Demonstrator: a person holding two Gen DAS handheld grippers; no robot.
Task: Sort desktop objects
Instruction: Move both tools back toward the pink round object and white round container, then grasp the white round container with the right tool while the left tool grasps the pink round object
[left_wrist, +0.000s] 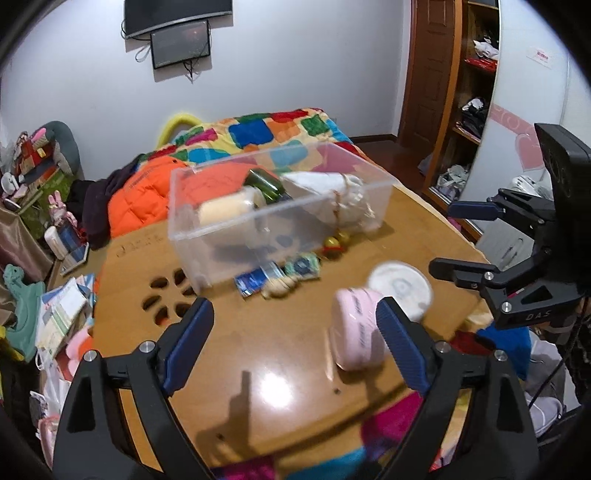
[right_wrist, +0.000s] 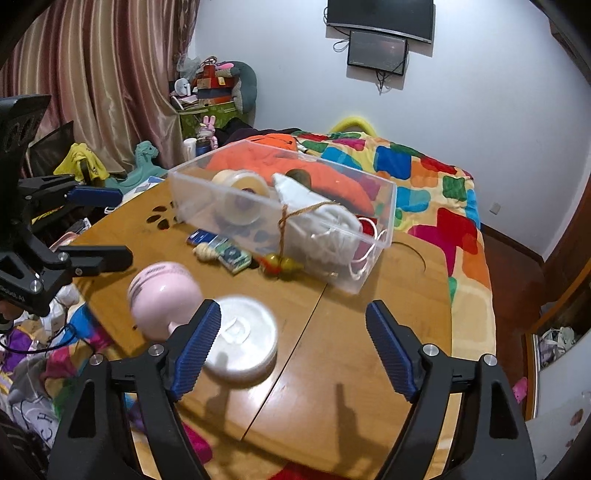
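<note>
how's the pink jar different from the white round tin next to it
The pink jar is pink and taller, with a bulging rounded body; the white round tin is white, low and wide like a disc. The pink jar sits farther from the right gripper, while the white round tin lies partly behind its left fingers. Both rest on the wooden table, outside the clear bin, held by neither gripper.

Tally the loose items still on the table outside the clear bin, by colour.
Pink: 1, the pink jar on its side.
White: 1, the white round tin.
Blue: 1, the blue packet.
Teal: 1, the teal packet.
Cream: 1, the cream spiral piece.
Gold and red: 1, the gourd charm.
Total: 6.
Motion blur may hide smaller bits.
</note>
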